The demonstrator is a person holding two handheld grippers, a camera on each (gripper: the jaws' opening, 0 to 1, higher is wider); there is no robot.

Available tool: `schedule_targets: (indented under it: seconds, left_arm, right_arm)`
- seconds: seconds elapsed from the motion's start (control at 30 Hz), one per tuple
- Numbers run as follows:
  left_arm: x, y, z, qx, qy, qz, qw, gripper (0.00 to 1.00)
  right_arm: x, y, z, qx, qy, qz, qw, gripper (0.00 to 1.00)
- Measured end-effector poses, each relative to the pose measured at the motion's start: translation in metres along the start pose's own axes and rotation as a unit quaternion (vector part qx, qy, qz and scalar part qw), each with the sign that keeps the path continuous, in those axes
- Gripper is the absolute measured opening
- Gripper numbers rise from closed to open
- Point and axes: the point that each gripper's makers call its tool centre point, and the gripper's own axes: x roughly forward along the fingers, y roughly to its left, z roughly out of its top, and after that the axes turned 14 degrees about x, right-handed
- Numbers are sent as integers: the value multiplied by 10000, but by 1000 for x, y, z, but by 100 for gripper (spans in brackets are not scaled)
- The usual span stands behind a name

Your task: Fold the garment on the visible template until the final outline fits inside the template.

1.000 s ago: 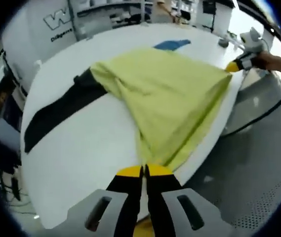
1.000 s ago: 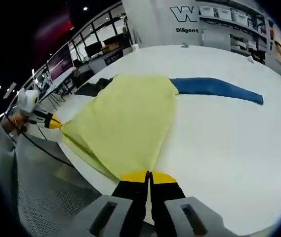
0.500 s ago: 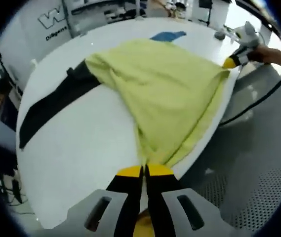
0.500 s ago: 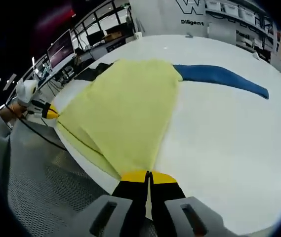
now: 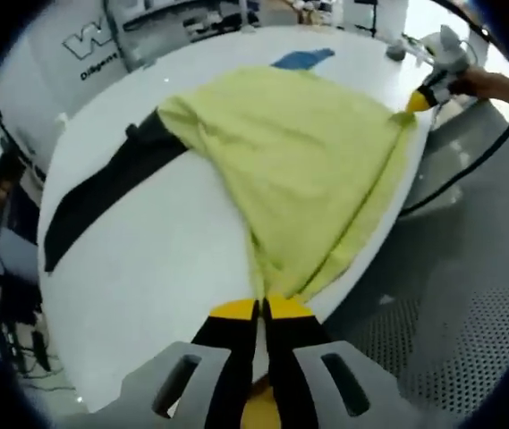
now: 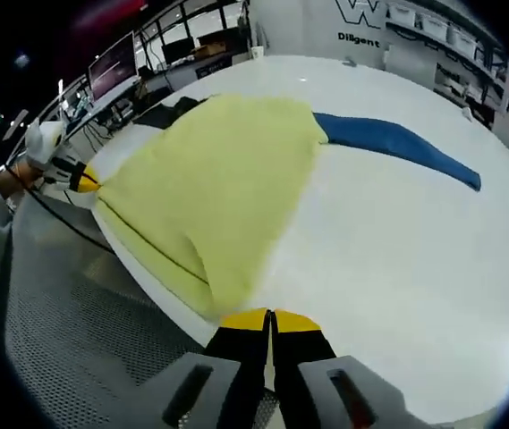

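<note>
Up beyond the fingers in both views, a white wall panel (image 6: 370,13) is carrying dark lettering: a big "W" logo cut off by the edge, and under it a word starting "Diligent". In the left gripper view the same sign (image 5: 97,45) is reading "W" and "Diligen", the rest too small to make out.

The white desk (image 6: 415,268) is spreading out ahead of the fingers, wide and round-edged. Beside the desk lies a grey perforated floor (image 6: 66,331), with a dark cable trailing across it. Shelves with bins and some monitors are sitting in the background, blurred.

The yellow-green garment (image 5: 308,161) is lying spread on the desk, fanning out ahead of the left gripper (image 5: 260,308). A black strip (image 5: 102,197) is running out from under it to the left of those fingers, and a blue strip (image 6: 397,143) is reaching away to the right of the right gripper (image 6: 270,319).

Both pairs of yellow-tipped fingers are pressed together, each pinching a corner of the garment at the desk's near edge. In the left gripper view the other gripper is showing far off at the upper right, a hand (image 5: 482,82) behind it, its tip touching the cloth's far corner.
</note>
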Motion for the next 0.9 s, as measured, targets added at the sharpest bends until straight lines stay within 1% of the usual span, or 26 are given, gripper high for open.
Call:
schedule_targets:
  seconds: [0.07,0.1,0.13,0.17,0.2,0.23,0.27,0.33,0.37,0.43,0.47,0.5,0.53,0.57,0.6,0.67,0.7,0.77,0.83,0.9]
  left_arm:
    - [-1,0,1,-57,-96,-56,9999,1]
    - [-1,-1,3,-45,-152,-67,9999,2]
    - [-4,-2,10,1,-282,-96,9996,3]
    - [-7,-3,14,89,-384,-119,9992,5]
    - [-6,-2,14,289,-448,-152,9985,8]
    - [-6,-2,16,407,-486,-158,9979,10]
    - [-14,-3,23,898,-566,-147,9942,13]
    - [-14,-7,24,1229,-557,-224,9906,14]
    - [-14,-7,25,1260,-583,-245,9900,14]
    - [-12,-9,28,1210,-638,-280,9902,13]
    - [-9,-12,30,1158,-715,-355,9901,13]
    - [-6,-13,30,1042,-763,-394,9909,12]
    - [-4,-13,30,992,-785,-421,9911,12]
    - [-2,-15,31,965,-840,-483,9906,11]
    - [1,-18,34,880,-951,-597,9898,11]
    - [8,-16,31,888,-960,-645,9893,9]
    - [9,-16,31,886,-964,-654,9892,7]
    - [11,-16,31,860,-964,-761,9887,0]
    - [10,-18,35,770,-1001,-813,9887,0]
    - [8,-18,36,704,-1001,-834,9890,0]
  right_arm:
    - [-2,21,9,37,-133,374,9992,0]
    - [-2,24,12,-64,-190,480,9986,0]
    - [-2,27,13,-109,-189,497,9985,3]
    - [0,30,14,-175,-182,554,9981,8]
    - [1,33,16,-220,-186,638,9975,15]
    - [2,36,18,-249,-238,714,9969,17]
    - [6,43,20,-411,-265,900,9947,18]
    - [9,46,17,-540,-129,1004,9934,15]
    - [9,47,17,-586,-113,1014,9931,14]
    - [12,54,13,-743,48,1090,9912,13]
    - [13,54,13,-767,72,1091,9910,13]
    - [20,49,9,-777,112,1107,9907,12]
    - [21,48,8,-730,156,1151,9905,12]
    - [22,50,7,-584,152,1247,9904,11]
    - [22,51,7,-551,140,1290,9900,11]
    - [24,49,6,-550,177,1305,9898,8]
    - [25,46,3,-664,262,1271,9893,6]
    - [23,46,0,-835,385,1267,9877,0]
    - [20,46,0,-792,448,1249,9880,0]
    - [16,47,4,-871,292,1287,9874,0]
